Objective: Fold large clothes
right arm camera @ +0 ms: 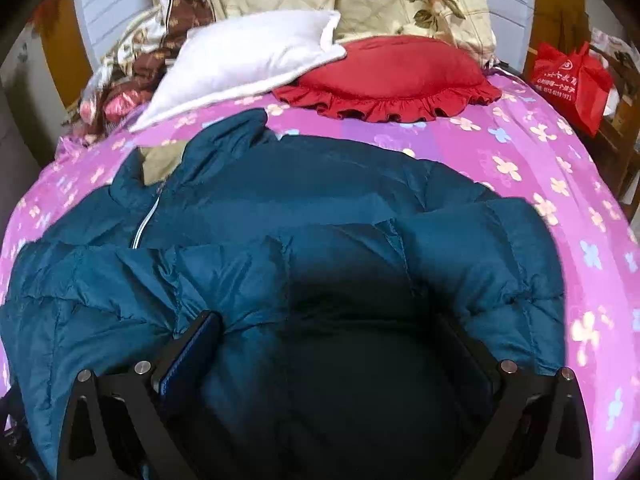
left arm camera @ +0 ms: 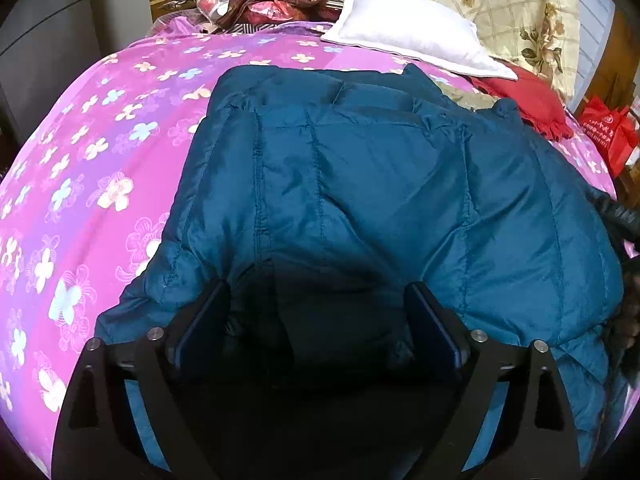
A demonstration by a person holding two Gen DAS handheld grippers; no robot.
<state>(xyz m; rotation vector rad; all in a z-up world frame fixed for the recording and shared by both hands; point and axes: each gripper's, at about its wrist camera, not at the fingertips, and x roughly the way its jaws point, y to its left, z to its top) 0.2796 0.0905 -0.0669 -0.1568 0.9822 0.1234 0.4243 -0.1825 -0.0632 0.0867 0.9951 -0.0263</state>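
The teal down jacket lies spread on the bed, over the pink flowered bedspread. The left gripper and right gripper both sit low over the jacket, jaws spread wide, gripping nothing. A white pillow and red cushion lie beyond the collar.
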